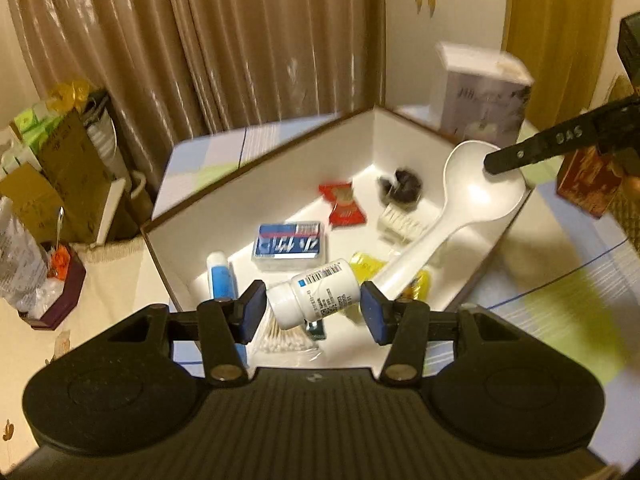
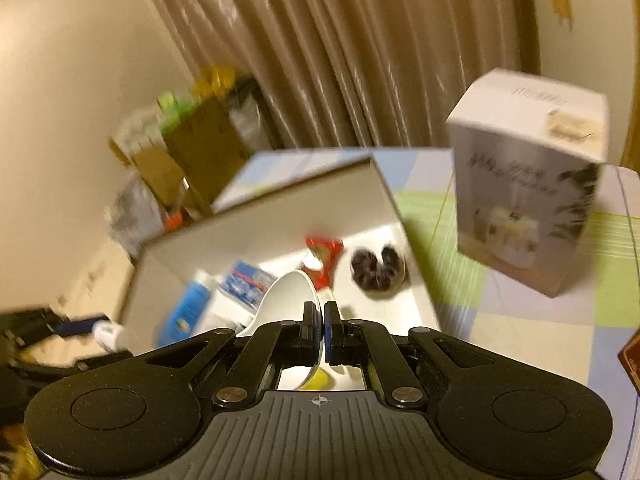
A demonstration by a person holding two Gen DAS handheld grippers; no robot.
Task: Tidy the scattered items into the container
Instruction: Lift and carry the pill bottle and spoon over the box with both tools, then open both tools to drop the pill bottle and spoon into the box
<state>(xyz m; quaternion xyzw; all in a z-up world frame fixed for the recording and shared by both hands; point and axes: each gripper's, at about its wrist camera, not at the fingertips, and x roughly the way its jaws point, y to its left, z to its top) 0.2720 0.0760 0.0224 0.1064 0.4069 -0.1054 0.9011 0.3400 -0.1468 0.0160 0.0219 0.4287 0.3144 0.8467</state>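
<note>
A white open box (image 1: 280, 152) holds several items. My left gripper (image 1: 314, 308) is open above its near corner, with a white pill bottle (image 1: 316, 294) lying tilted between the pads, apart from both. A large white spoon (image 1: 476, 196) slants across the box. My right gripper (image 2: 323, 322) is shut on the spoon's bowl (image 2: 286, 300); one of its fingers (image 1: 520, 156) shows in the left wrist view on the bowl. Inside the box lie a blue card pack (image 1: 290, 246), a blue tube (image 1: 220, 280), a red sachet (image 1: 344, 204), a dark bundle (image 1: 402, 186), cotton swabs (image 1: 284, 340) and yellow packets (image 1: 366, 266).
A tall white carton (image 2: 524, 204) stands right of the box on the checked cloth (image 2: 532, 332). A red-brown box (image 1: 588, 184) is at the far right. Bags and cartons (image 1: 56, 152) crowd the floor at left before brown curtains (image 1: 240, 40).
</note>
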